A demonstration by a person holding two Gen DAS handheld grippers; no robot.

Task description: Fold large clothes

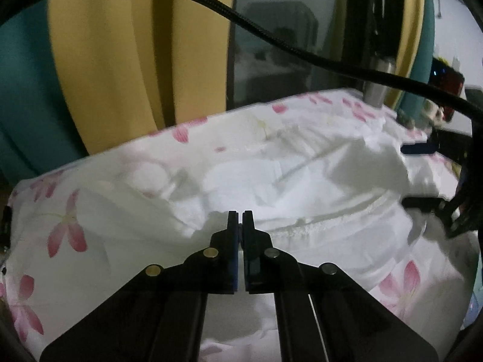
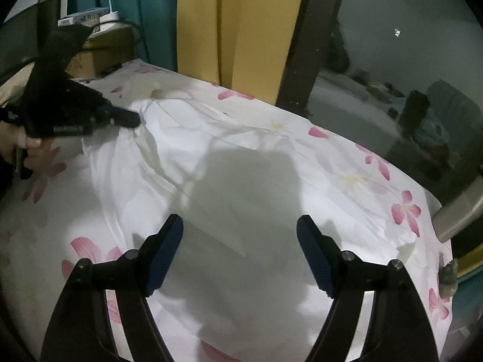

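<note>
A large white garment [image 1: 271, 181] lies rumpled on a white bedsheet with pink flowers [image 1: 66, 226]. My left gripper [image 1: 240, 220] is shut, its tips pinching a raised fold at the garment's near edge. In the right wrist view the left gripper [image 2: 132, 119] bites the garment [image 2: 181, 150] at its far left corner, and creases run out from that spot. My right gripper [image 2: 240, 226] stands wide open just above the garment's smooth shadowed part, nothing between its blue pads [image 2: 164, 256]. The right gripper [image 1: 419, 175] also shows at the right edge of the left wrist view.
A person's hand [image 2: 30, 150] holds the left gripper's handle. Yellow curtains [image 2: 241, 30] and teal curtains [image 2: 151, 15] hang behind the bed, beside a dark-framed glass door [image 2: 392, 75]. A cardboard box [image 2: 102, 51] stands at the back left. A black cable [image 1: 271, 36] crosses the left wrist view. The flowered sheet [image 2: 392, 205] ends at the right.
</note>
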